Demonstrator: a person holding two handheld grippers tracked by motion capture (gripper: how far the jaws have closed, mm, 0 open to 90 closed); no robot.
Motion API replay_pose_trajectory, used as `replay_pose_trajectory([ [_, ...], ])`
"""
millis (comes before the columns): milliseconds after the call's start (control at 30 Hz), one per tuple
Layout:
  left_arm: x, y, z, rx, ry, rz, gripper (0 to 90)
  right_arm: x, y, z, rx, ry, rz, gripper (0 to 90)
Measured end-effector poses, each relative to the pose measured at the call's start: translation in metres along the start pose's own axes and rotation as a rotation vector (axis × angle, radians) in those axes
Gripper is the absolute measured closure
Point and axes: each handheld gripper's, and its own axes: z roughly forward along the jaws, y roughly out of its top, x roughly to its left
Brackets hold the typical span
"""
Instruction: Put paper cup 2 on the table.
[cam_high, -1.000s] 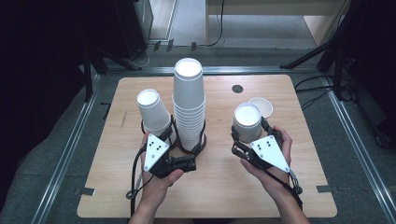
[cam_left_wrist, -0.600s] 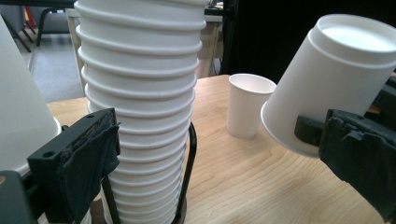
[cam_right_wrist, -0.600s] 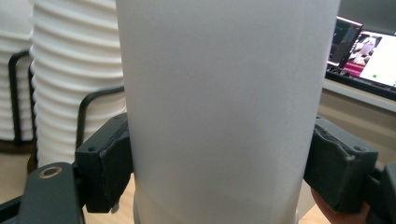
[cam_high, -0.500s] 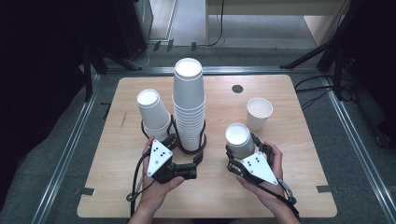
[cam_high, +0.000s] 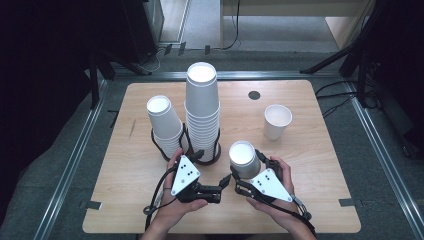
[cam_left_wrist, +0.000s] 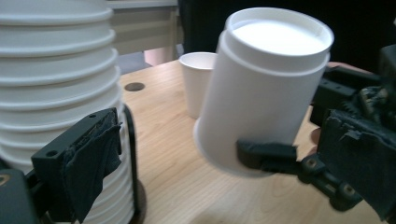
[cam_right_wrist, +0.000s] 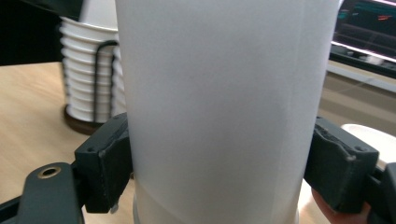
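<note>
The right gripper (cam_high: 239, 175), jaws clamped on an upside-down white paper cup (cam_high: 243, 158), has carried it leftward toward the open-jawed, empty left gripper (cam_high: 224, 181), suggesting a handover.

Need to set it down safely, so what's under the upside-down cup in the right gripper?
The upside-down paper cup, clamped by the right gripper, hangs tilted over bare wooden table. Nothing lies on the wood below it; the cup's wall covers its inside.

Wooden table (cam_high: 310, 165): two cup stacks in wire holders (cam_high: 202, 115) (cam_high: 164, 125) left of centre, lone upright cup (cam_high: 276, 121) toward right edge.
</note>
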Motion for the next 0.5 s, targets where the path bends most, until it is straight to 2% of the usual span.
replay_pose_trajectory([
  [67, -0.002, 0.001, 0.0, 0.0, -0.007, 0.004, 4.8, 0.004, -0.001, 0.0, -0.003, 0.034, 0.01, 17.4],
  [233, -0.007, 0.0, 0.002, 0.01, -0.034, 0.017, 5.8, 0.012, -0.001, 0.0, -0.018, 0.104, 0.036, 17.3],
  [367, -0.009, 0.0, 0.003, 0.021, -0.038, 0.029, 7.3, 0.016, -0.001, -0.001, -0.023, 0.142, 0.037, 17.1],
  [500, -0.011, -0.001, 0.004, 0.022, -0.036, 0.041, 12.8, 0.02, 0.0, -0.001, -0.035, 0.185, 0.04, 17.0],
])
